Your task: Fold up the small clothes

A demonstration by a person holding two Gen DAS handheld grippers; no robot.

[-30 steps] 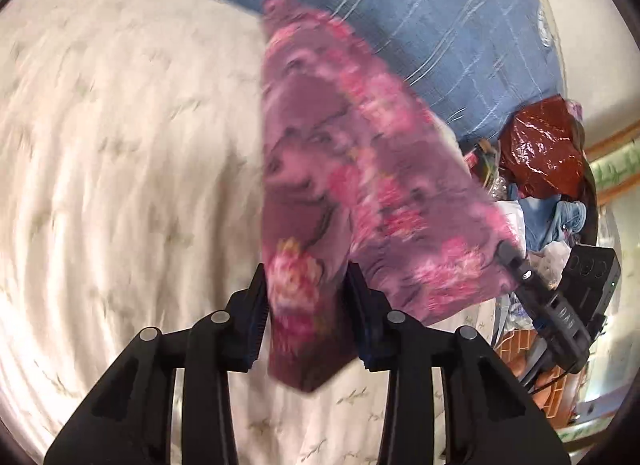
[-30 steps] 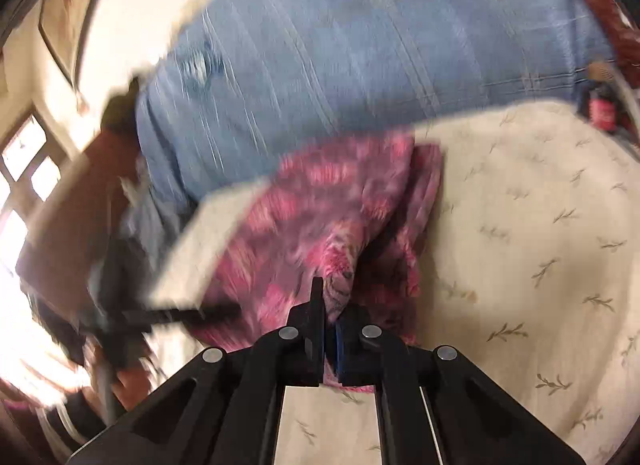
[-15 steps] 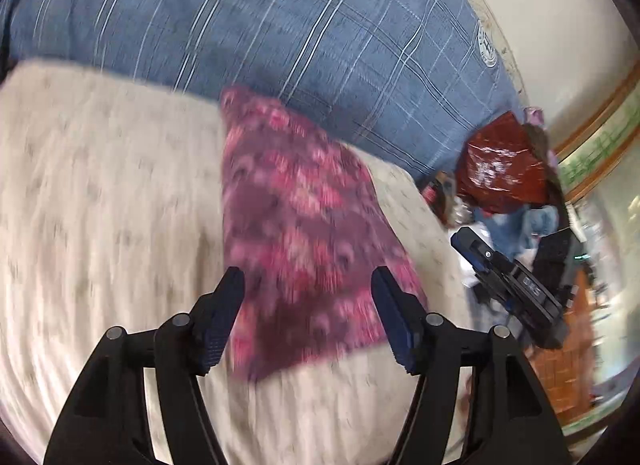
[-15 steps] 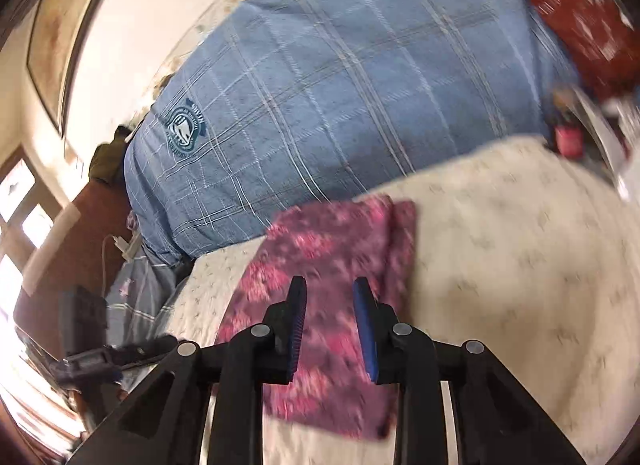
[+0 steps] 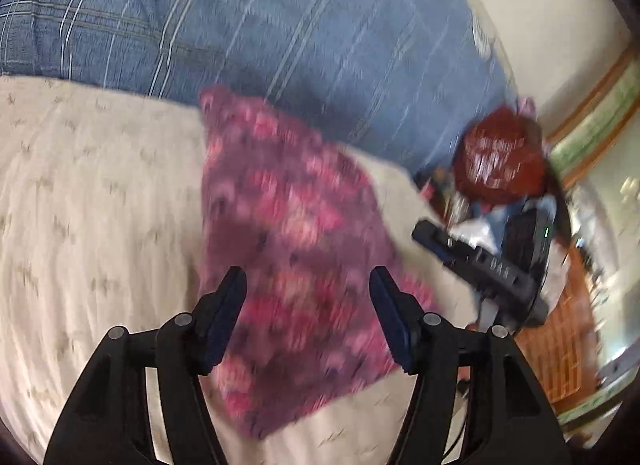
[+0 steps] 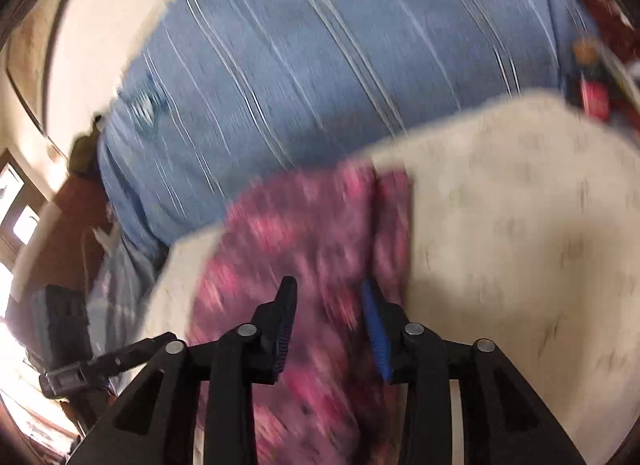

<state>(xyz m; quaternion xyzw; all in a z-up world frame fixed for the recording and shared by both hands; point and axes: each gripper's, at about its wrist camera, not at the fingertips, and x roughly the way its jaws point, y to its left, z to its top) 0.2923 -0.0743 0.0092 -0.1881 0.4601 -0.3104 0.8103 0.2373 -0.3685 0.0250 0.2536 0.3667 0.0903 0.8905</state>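
Cream bedspread with small leaf print covers the surface, blue plaid cloth bunched along its far edge. Pink-purple floral garment lies flat on the bedspread, far end touching the blue cloth. Left gripper fingers wide apart, holding nothing, garment's near part showing between them. Right gripper also parted, empty, floral garment under and ahead of it. Whether any fingertip touches fabric can't be told. Both views motion-blurred; print detail and fold edges smeared. In the right view the garment's near end is hidden behind the gripper body. Red bag beyond the bed corner, clutter around it unreadable.
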